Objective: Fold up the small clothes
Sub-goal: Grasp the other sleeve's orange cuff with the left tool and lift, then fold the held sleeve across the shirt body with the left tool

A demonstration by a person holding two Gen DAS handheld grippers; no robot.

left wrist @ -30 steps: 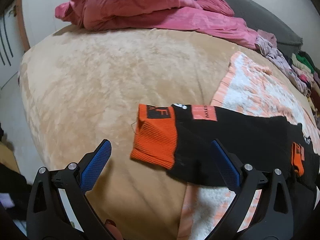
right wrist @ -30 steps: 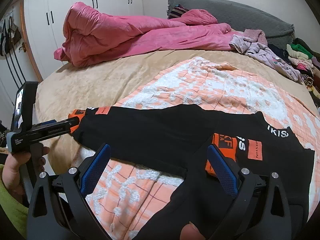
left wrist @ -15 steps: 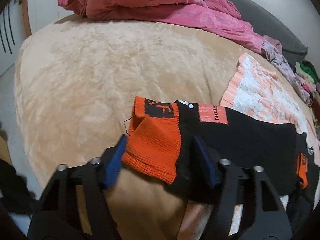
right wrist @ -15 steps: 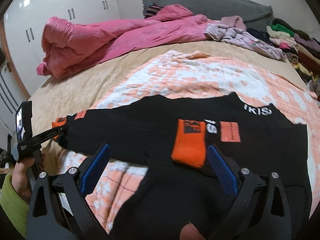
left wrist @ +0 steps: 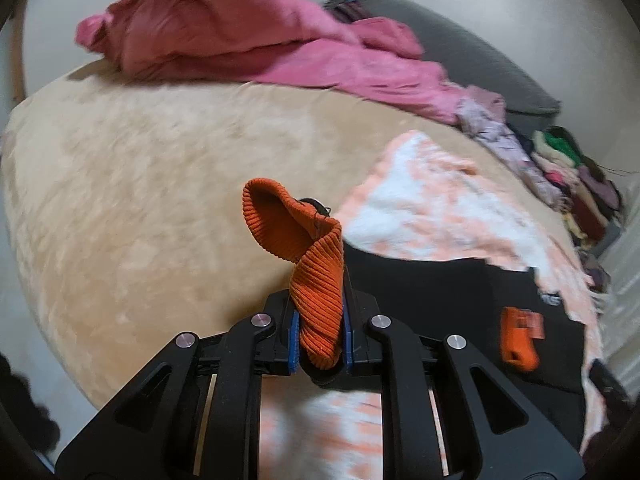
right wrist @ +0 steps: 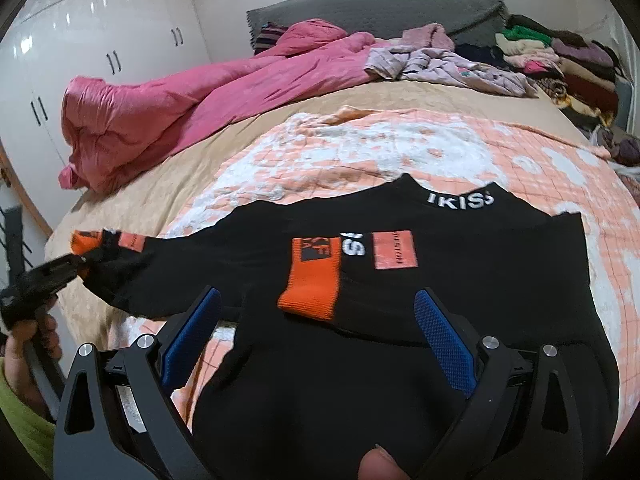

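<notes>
A black top [right wrist: 460, 264] with orange cuffs lies on a peach and white blanket [right wrist: 360, 152] on the bed. My left gripper [left wrist: 320, 336] is shut on the orange cuff [left wrist: 316, 280] of the left sleeve and holds it lifted off the bed; it also shows in the right wrist view [right wrist: 86, 258]. The other sleeve is folded across the body, its orange cuff [right wrist: 312, 280] near the middle, also in the left wrist view [left wrist: 518, 340]. My right gripper [right wrist: 316, 340] is open and empty, just in front of that cuff above the black cloth.
A pink duvet [right wrist: 180, 96] is heaped at the back of the tan bedspread [left wrist: 140, 200]. Loose clothes [right wrist: 448, 66] and a pile of folded clothes [right wrist: 560, 60] lie at the back right. White wardrobe doors [right wrist: 100, 40] stand at the left.
My left gripper closed on the orange cuff and lifted it off the bed. My right gripper stayed open, with the folded sleeve's cuff now closer between its fingers.
</notes>
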